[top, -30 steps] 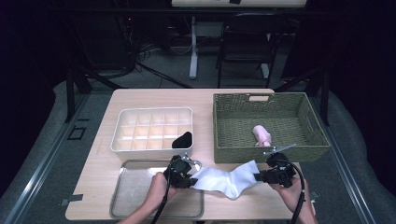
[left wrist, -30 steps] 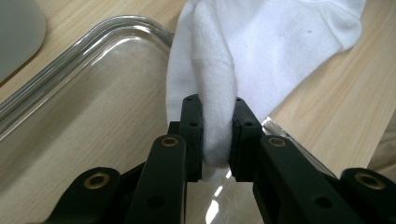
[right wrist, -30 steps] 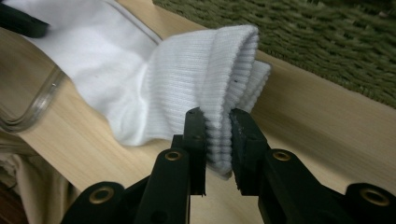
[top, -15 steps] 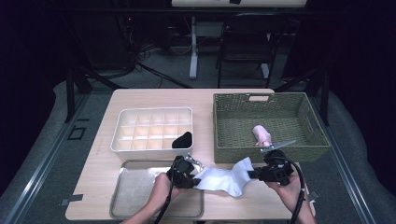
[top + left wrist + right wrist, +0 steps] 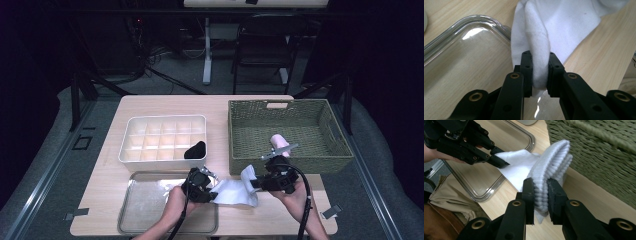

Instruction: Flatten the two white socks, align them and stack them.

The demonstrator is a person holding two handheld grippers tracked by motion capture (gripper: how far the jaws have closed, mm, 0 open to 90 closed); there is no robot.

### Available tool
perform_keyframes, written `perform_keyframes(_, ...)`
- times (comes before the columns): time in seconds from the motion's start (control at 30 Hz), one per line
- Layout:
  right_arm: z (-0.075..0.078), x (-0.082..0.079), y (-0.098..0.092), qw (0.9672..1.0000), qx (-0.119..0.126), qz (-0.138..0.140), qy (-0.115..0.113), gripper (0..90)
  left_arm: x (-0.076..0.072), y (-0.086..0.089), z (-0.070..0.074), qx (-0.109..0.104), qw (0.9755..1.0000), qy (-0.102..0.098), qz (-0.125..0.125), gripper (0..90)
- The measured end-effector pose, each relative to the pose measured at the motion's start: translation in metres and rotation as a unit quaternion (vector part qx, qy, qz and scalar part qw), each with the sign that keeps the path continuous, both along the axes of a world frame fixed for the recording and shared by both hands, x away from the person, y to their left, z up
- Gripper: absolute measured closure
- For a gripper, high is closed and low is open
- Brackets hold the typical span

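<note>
Sock [image 5: 235, 191] pinched btwn left gripper [image 5: 212, 192], right gripper [image 5: 256, 181].

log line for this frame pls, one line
left gripper: shut on white sock toe end | right gripper: shut on ribbed cuff | sock: between metal tray and wicker basket

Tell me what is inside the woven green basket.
A pink rolled item lies inside the basket, near its front wall. The rest of the woven floor looks bare. The strip just behind the front wall is hidden by that wall and the right tool.
</note>
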State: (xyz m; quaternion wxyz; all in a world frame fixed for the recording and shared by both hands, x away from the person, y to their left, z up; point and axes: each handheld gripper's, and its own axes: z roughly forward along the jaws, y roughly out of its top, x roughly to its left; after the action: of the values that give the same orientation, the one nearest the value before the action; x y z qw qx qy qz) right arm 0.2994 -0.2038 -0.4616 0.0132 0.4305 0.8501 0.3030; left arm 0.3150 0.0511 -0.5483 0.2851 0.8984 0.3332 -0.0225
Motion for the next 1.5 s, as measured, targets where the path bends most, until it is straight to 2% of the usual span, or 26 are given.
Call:
perform_keyframes(0.33,-0.012,0.007,0.024,0.9996,-0.011,0.024,0.012,78.0,0.000,0.001,-0.001,-0.014,0.9999,0.005,0.006,78.6)
perform_keyframes(0.47,-0.016,0.009,0.032,0.9992,-0.014,0.034,0.015,78.0,0.000,0.000,-0.001,-0.013,0.9999,0.007,0.001,77.7)
perform_keyframes(0.6,-0.028,0.011,0.035,0.9989,-0.024,0.032,0.023,77.9,0.000,0.003,0.001,-0.009,0.9999,0.013,-0.001,69.1)
perform_keyframes(0.63,-0.030,0.011,0.035,0.9988,-0.023,0.031,0.032,77.9,-0.001,0.004,0.002,-0.008,0.9999,0.013,-0.003,66.1)
perform_keyframes(0.73,-0.033,0.012,0.032,0.9989,-0.021,0.030,0.029,77.9,-0.005,0.009,0.006,0.005,1.0000,-0.001,-0.007,61.6)
perform_keyframes(0.77,-0.032,0.012,0.031,0.9988,-0.023,0.029,0.031,77.9,-0.005,0.011,0.006,0.000,1.0000,0.001,-0.004,60.7)
perform_keyframes(0.87,-0.030,0.012,0.030,0.9989,-0.027,0.029,0.025,77.9,-0.003,0.015,0.004,0.002,1.0000,0.003,0.002,61.5)
perform_keyframes(0.9,-0.030,0.012,0.030,0.9991,-0.023,0.027,0.023,77.9,-0.002,0.016,0.003,-0.005,0.9999,0.011,0.000,63.4)
perform_keyframes(0.97,-0.027,0.011,0.030,0.9992,-0.022,0.026,0.022,77.8,-0.002,0.015,0.003,-0.004,1.0000,0.004,0.005,68.5)
perform_keyframes(1.03,-0.024,0.010,0.031,0.9995,-0.013,0.025,0.013,77.8,0.000,0.014,0.003,-0.009,0.9999,0.008,0.002,72.8)
perform_keyframes(1.1,-0.020,0.009,0.034,0.9994,-0.015,0.030,0.010,77.9,0.001,0.012,0.003,-0.012,0.9999,0.008,0.003,76.9)
perform_keyframes(1.3,-0.018,0.010,0.042,0.9992,-0.013,0.038,0.006,77.7,0.000,0.007,0.001,-0.019,0.9998,0.009,0.002,78.2)
perform_keyframes(1.37,-0.019,0.010,0.046,0.9991,-0.020,0.037,0.003,77.8,0.000,0.006,0.001,-0.015,0.9999,0.005,0.004,78.2)
perform_keyframes(1.4,-0.021,0.012,0.049,0.9986,-0.032,0.042,0.004,77.7,0.000,0.007,0.001,-0.019,0.9998,0.008,0.002,77.9)
perform_keyframes(1.43,-0.021,0.012,0.049,0.9986,-0.032,0.042,0.004,77.7,0.000,0.007,0.001,-0.019,0.9998,0.009,0.002,77.9)
perform_keyframes(1.5,-0.028,0.014,0.053,0.9978,-0.049,0.044,0.008,77.7,0.001,0.007,0.001,-0.019,0.9998,0.009,0.003,77.2)
